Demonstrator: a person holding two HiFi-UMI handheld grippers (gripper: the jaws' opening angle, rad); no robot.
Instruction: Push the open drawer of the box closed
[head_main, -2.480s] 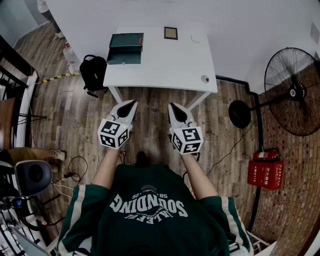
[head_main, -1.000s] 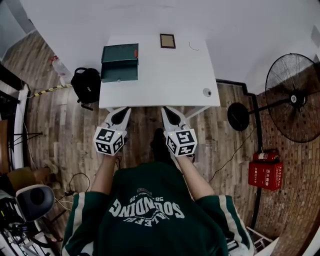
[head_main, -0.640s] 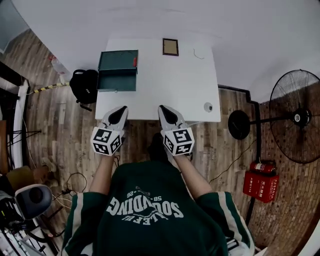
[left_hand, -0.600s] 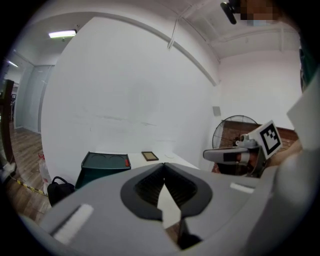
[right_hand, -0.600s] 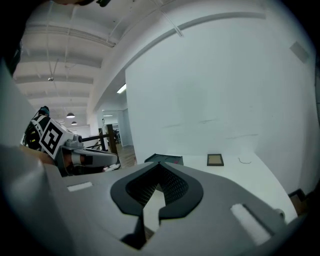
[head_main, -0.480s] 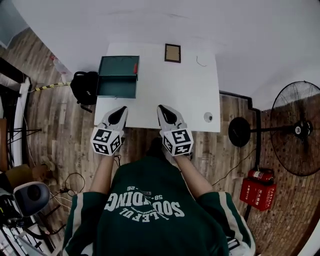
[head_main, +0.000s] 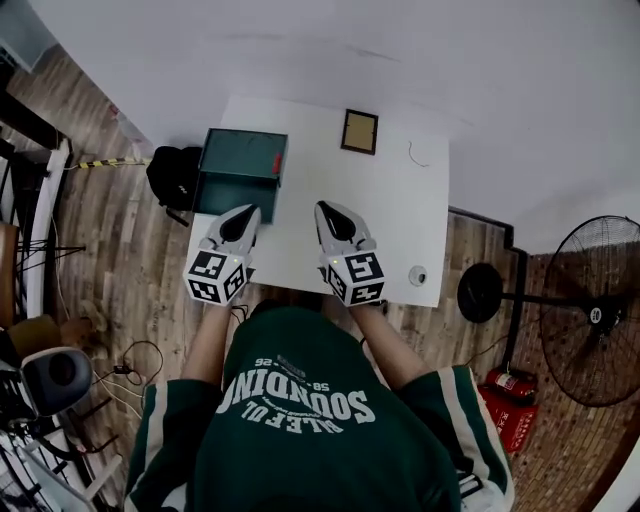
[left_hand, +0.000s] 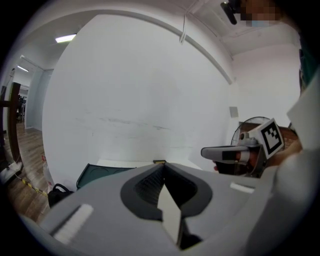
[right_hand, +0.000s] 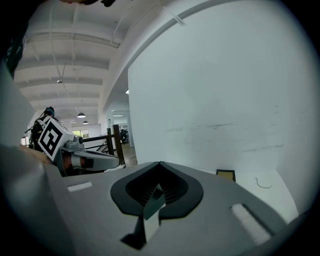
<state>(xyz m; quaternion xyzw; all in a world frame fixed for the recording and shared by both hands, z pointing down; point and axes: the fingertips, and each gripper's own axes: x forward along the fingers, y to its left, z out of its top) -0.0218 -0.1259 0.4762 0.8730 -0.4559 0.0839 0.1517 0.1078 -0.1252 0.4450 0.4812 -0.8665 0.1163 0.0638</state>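
Observation:
A dark green box (head_main: 243, 168) stands at the left end of the white table (head_main: 390, 210); its drawer juts out toward the near edge. The box's green edge (left_hand: 97, 173) also peeks over the jaws in the left gripper view. My left gripper (head_main: 245, 214) hovers just in front of the drawer, jaws pressed together and empty. My right gripper (head_main: 323, 209) hangs over the table's middle, to the right of the box, also shut and empty. Each gripper view shows its own jaws meeting at a point, left (left_hand: 161, 165) and right (right_hand: 159, 163).
A small framed picture (head_main: 359, 131) and a thin wire (head_main: 415, 155) lie at the table's back. A small round object (head_main: 418, 275) sits at its near right corner. A black backpack (head_main: 170, 178) lies on the floor left of the table; a standing fan (head_main: 590, 310) is at the right.
The person has walked up to the table. Both grippers, earlier over the wooden floor, now reach over the table's near edge, the left one close to the box.

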